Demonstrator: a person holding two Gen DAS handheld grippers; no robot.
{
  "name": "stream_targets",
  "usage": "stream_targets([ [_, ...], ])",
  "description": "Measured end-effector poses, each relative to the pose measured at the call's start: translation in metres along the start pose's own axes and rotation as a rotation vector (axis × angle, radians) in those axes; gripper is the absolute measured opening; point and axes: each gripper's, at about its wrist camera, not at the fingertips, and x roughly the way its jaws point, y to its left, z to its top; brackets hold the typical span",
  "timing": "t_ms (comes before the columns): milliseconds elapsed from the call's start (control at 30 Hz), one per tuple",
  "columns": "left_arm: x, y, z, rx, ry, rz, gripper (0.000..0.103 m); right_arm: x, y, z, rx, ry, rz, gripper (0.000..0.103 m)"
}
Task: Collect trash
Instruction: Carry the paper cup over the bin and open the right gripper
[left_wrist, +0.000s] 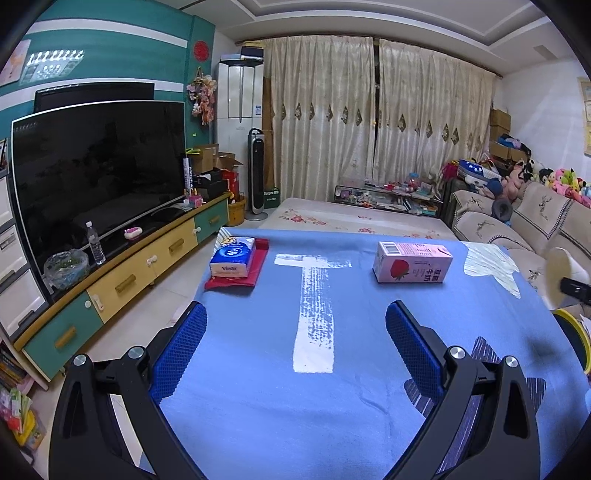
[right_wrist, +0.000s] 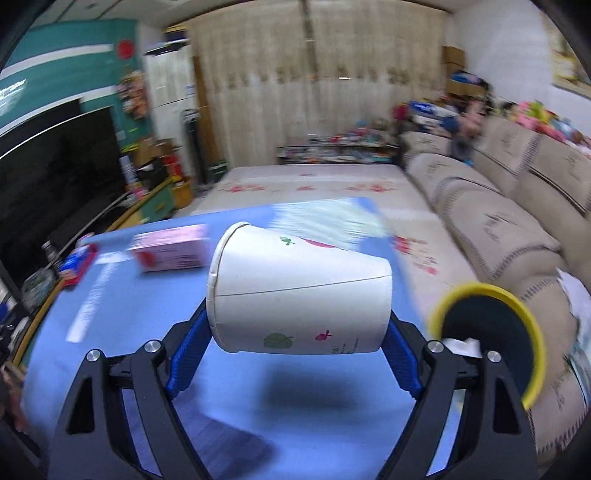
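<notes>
Right wrist view showed my right gripper (right_wrist: 299, 332) clamped on a white paper cup (right_wrist: 299, 291), one blue pad against its rim and the other against its base, so the cup lay sideways between my fingers, lifted above the blue tablecloth (right_wrist: 110, 350) with its shadow beneath. Small prints dotted the cup: a green leaf and a pink fruit near my fingers; the grey lettering beside them was too small to read. Just right of my right finger stood a yellow-rimmed bin (right_wrist: 491, 332), dark inside, with a scrap of white paper at its near lip. Ahead and left of the cup, a pink carton (right_wrist: 173, 251) lay blurred on the cloth.

On the left wrist camera my left gripper (left_wrist: 295, 354) hung wide and empty over the tablecloth (left_wrist: 258, 406), a white painted T (left_wrist: 314, 310) running away between the fingers. Beyond the right finger lay the pink carton (left_wrist: 412, 262), on its side, with a strawberry picture, a barcode and Chinese characters on its face. Beyond the left finger a blue tissue pack (left_wrist: 232, 256) marked "Vinda" rested on a red cloth (left_wrist: 240, 273). At the far right edge the cup (left_wrist: 565, 277) showed, with the bin's yellow rim (left_wrist: 576, 325) just below it.
</notes>
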Motion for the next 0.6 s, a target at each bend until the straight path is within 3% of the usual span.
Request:
stream_targets([
  [167, 0.001, -0.011, -0.003, 0.044, -0.015, 0.008, 0.096, 0.009, -0.093, -0.01, 0.116, 0.033, -0.149, 0.08],
  [367, 0.004, -0.018, -0.006, 0.066, -0.013, -0.016, 0.096, 0.029, -0.179, -0.026, 0.247, 0.105, -0.26, 0.08],
  [600, 0.009, -0.031, -0.01, 0.114, -0.004, -0.034, 0.096, 0.055, -0.209, -0.032, 0.317, 0.143, -0.313, 0.08],
])
